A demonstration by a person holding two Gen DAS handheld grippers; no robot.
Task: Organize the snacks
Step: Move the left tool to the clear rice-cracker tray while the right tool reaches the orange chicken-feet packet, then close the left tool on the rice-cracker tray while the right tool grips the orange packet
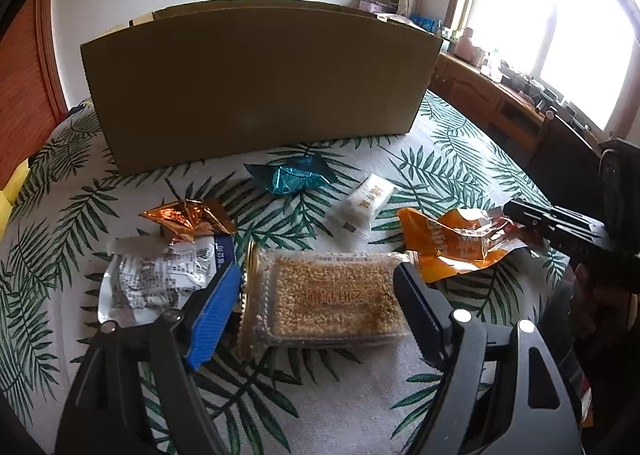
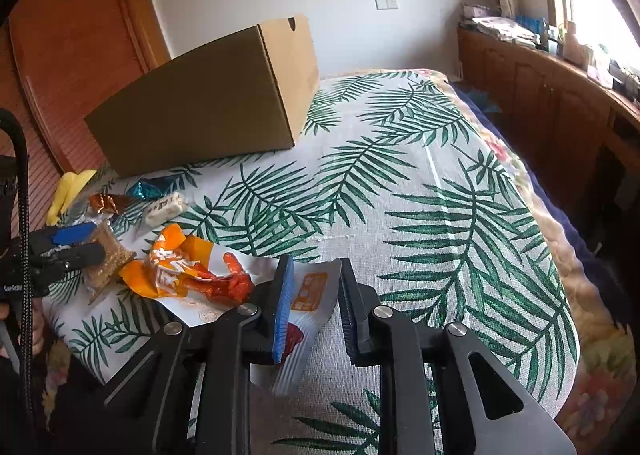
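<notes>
black jaws of my left gripper (image 1: 320,295) spread wide, straddling clear pack of golden grain bars (image 1: 332,295), pads not pressing. silver packet (image 1: 156,279) just left of it, copper foil wrapper (image 1: 188,217) beyond. my right gripper (image 2: 316,303) narrowed around edge of orange-and-white snack bag (image 2: 208,275); cannot tell if pads pinch it. teal wrapper (image 1: 292,177), small white bar (image 1: 362,201) nearer cardboard box (image 1: 256,83). all on palm-leaf cloth (image 2: 400,215) over bed.
</notes>
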